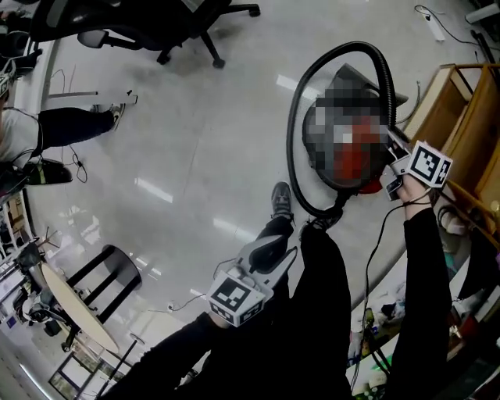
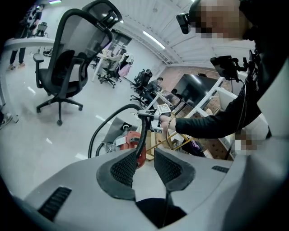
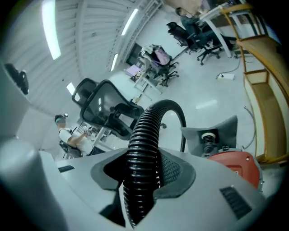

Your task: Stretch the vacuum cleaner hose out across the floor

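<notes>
The vacuum cleaner (image 1: 353, 160) stands on the floor at the right, red and grey. Its black ribbed hose (image 1: 291, 133) loops up and round the body's left side. My right gripper (image 1: 396, 173) is lifted beside the cleaner and shut on the hose (image 3: 144, 135), which runs up between its pads and arches over toward the red body (image 3: 237, 164). My left gripper (image 1: 275, 248) hangs lower, over my legs, short of the cleaner. In the left gripper view its jaws (image 2: 145, 155) stand open with nothing between them; beyond them the hose (image 2: 143, 131) hangs from the right gripper (image 2: 156, 118).
A black office chair (image 1: 141, 23) stands at the far side of the shiny floor. A wooden frame (image 1: 461, 117) is close on the right. A seated person's legs (image 1: 70, 125) are at the left. A round table (image 1: 78, 308) and a stool are at the lower left. A power strip (image 1: 433, 27) lies far right.
</notes>
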